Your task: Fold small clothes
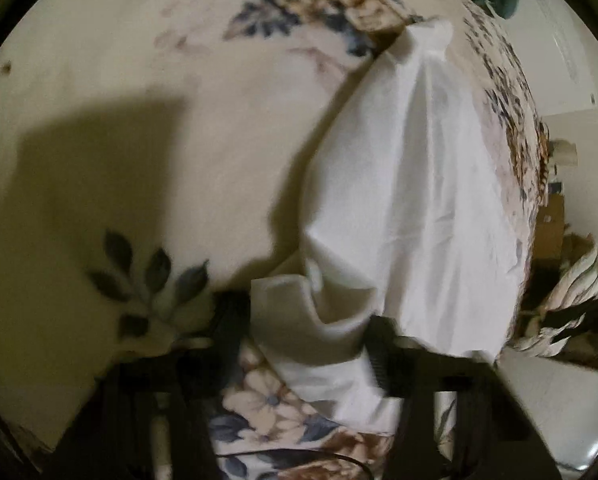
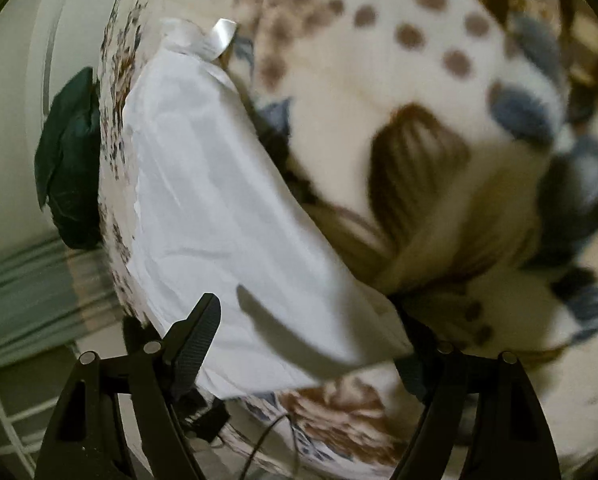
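On the floral bed point(image 1: 119, 80), the white garment point(image 1: 411, 184) runs lengthwise away from us. Our left gripper point(image 1: 311, 332) has its fingers spread around the near hem (not pinching, we judge); the right gripper point(image 2: 311, 344) is spread too.

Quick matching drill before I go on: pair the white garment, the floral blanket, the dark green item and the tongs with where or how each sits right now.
Things:
1. white garment
2. floral blanket
3. dark green item
4. left tongs
5. right tongs

States:
A. spread underneath as the work surface
B. open, one finger on each side of the near edge of the cloth
C. at the blanket's far edge, apart from the cloth
D. lying lengthwise, near end rumpled
E. open around a curled-up fold of cloth

Pairs: 1-D, 2-A, 3-C, 4-E, 5-B
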